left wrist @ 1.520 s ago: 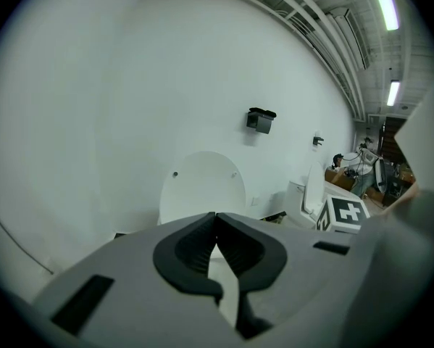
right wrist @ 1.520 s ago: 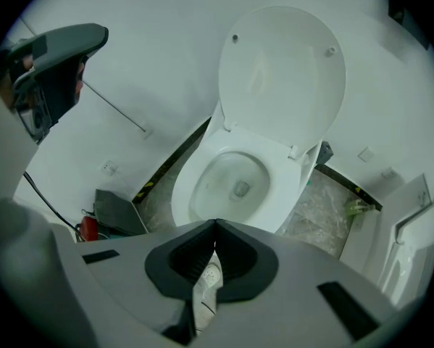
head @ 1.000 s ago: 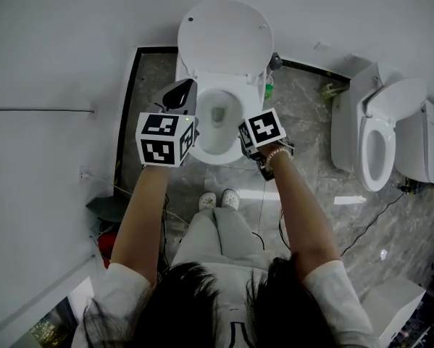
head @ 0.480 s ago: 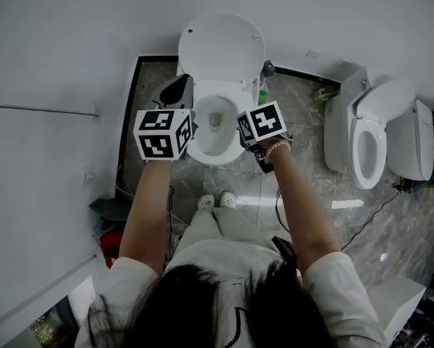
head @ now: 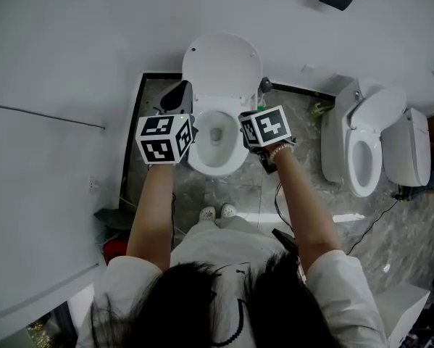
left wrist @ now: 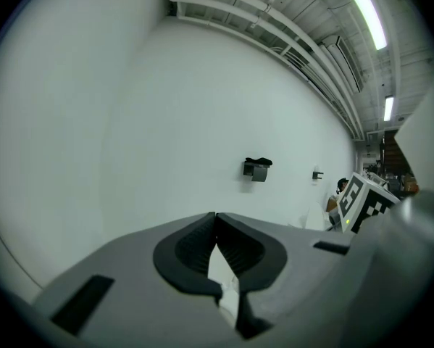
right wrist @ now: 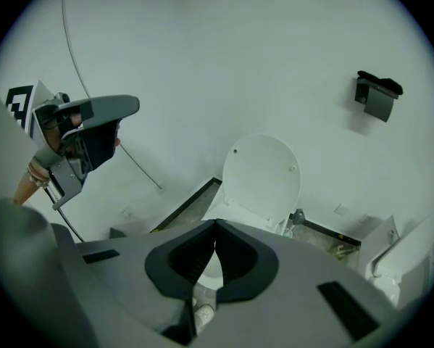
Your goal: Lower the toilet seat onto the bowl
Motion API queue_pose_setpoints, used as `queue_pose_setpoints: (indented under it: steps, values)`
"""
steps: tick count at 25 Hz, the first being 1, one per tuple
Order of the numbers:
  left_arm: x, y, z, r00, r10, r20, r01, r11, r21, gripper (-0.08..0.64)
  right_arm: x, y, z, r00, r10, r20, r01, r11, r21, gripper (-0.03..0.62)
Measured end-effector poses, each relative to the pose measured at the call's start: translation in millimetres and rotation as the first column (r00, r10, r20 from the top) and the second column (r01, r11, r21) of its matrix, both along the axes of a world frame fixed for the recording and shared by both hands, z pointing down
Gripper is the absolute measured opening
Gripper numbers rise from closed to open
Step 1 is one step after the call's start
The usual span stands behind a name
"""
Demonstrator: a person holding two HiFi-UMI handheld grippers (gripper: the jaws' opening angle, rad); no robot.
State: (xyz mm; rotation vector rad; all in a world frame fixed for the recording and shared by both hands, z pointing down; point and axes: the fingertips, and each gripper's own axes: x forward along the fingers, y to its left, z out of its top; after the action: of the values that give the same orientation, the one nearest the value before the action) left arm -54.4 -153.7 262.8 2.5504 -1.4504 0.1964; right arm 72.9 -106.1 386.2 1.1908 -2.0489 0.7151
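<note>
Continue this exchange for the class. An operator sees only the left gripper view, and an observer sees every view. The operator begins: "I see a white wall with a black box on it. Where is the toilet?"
Observer: The toilet bowl sits low in the head view, just beyond the person's shoes.
Operator: Is its lid down?
Observer: No. The white lid stands raised, upright behind the bowl.
Operator: What is the right tool doing?
Observer: The right tool is shut on nothing and aimed down toward the bowl.
</note>
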Motion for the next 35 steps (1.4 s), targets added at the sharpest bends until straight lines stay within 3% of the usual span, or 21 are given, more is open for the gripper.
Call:
queue_pose_setpoints:
  steps: [9, 21, 27, 35]
  values:
    - [-1.8, 9.4, -52.2, 1.0, -0.003, -0.009, 0.004, 0.993, 0.114, 0.009, 6.1, 1.5, -61.6, 0.998, 0.037, 0.048, -0.045, 0.986, 0.161, 0.026]
    - [0.1, 32.0, -104.3, 1.0, -0.003, -0.014, 0.006, 0.974, 0.228, 0.009, 29.5, 11.8, -131.9, 0.991, 0.098, 0.092, -0.125, 0.923, 0.364, 0.026]
    - [8.2, 39.2, -138.7, 0.999, 0.021, 0.025, -0.028, 0.951, 0.309, 0.009, 34.9, 13.5, -178.5, 0.987, 0.091, 0.13, -0.142, 0.87, 0.471, 0.026]
    - [9.3, 48.9, -180.1, 0.999, 0.031, 0.026, -0.039, 0.914, 0.403, 0.009, 53.3, 24.2, -244.8, 0.983, 0.105, 0.148, -0.176, 0.762, 0.623, 0.026]
